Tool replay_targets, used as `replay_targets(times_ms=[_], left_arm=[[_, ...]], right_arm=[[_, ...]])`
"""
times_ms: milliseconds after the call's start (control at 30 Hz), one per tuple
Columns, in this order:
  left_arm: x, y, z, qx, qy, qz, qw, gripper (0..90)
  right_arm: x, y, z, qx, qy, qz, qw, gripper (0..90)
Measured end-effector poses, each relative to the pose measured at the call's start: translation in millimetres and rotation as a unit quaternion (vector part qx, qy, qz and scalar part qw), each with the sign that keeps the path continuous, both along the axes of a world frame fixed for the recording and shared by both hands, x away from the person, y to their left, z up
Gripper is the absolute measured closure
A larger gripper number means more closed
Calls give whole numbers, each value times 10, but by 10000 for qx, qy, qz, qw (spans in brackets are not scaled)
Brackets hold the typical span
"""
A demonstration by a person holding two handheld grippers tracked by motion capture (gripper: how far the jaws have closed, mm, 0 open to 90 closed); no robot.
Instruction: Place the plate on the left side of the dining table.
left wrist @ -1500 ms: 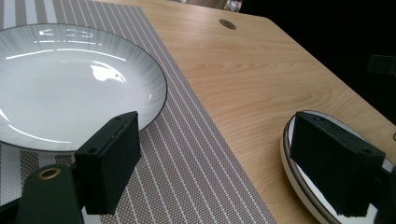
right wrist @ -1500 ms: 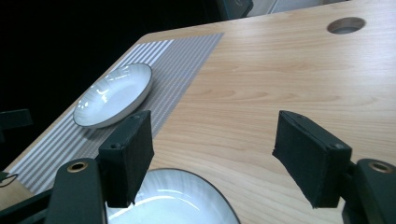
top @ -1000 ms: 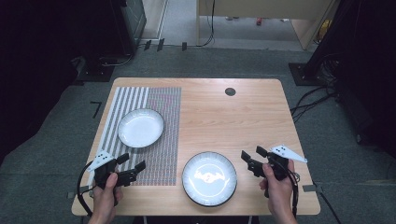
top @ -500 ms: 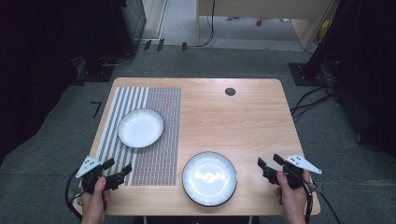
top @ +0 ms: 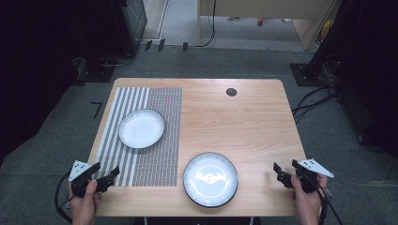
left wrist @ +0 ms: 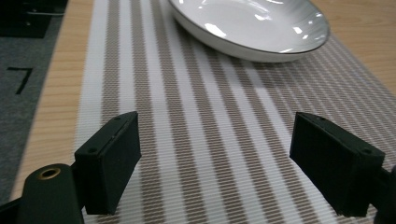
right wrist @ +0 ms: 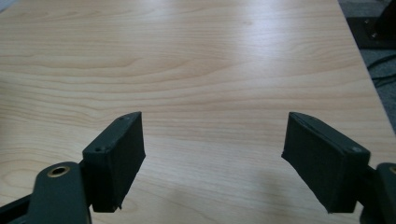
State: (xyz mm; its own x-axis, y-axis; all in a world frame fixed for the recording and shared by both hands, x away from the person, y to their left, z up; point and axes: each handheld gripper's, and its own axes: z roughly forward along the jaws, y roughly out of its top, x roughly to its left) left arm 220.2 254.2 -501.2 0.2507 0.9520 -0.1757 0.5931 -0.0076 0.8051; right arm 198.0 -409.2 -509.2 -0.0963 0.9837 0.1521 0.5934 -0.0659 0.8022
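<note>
A white bowl-like plate (top: 141, 128) sits on a striped placemat (top: 141, 154) on the left half of the wooden table (top: 244, 122). A second white plate with a dark rim (top: 210, 179) rests on bare wood near the front edge. My left gripper (top: 104, 174) hovers open over the mat's near left corner; its own view shows the mat (left wrist: 196, 107) between the jaws (left wrist: 217, 163) and the plate (left wrist: 252, 25) beyond. My right gripper (top: 281, 174) is at the table's near right corner, right of the dark-rimmed plate. Its jaws (right wrist: 212, 158) have just been opening, with bare wood (right wrist: 201, 70) between them.
A small black round cap (top: 231, 92) sits in the tabletop at the back right. Cables (top: 314, 98) lie on the grey floor right of the table. Dark equipment (top: 126, 23) stands behind the table at the left.
Both hands have drawn back and outward: the left gripper went left along the mat's near edge, the right gripper went right and nearer the front edge. The right jaws stand wider.
</note>
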Motion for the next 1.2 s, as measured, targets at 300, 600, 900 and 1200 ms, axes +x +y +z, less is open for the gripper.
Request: replay_targets(times_ms=[300,600,900,1200], left_arm=[[-4,95,-22,364,86,150,9992,163],[22,107,-80,501,304,100,9982,163],[46,53,-134,760,473,62,9960,163],[38,0,-153,1033,427,78,9937,159]], right_arm=[[-12,-155,-63,-563,149,-382,9976,196],[-14,-205,-135,-570,260,-433,9971,210],[16,-127,-149,-911,433,-336,9943,209],[33,-150,-155,-657,529,-139,9963,185]])
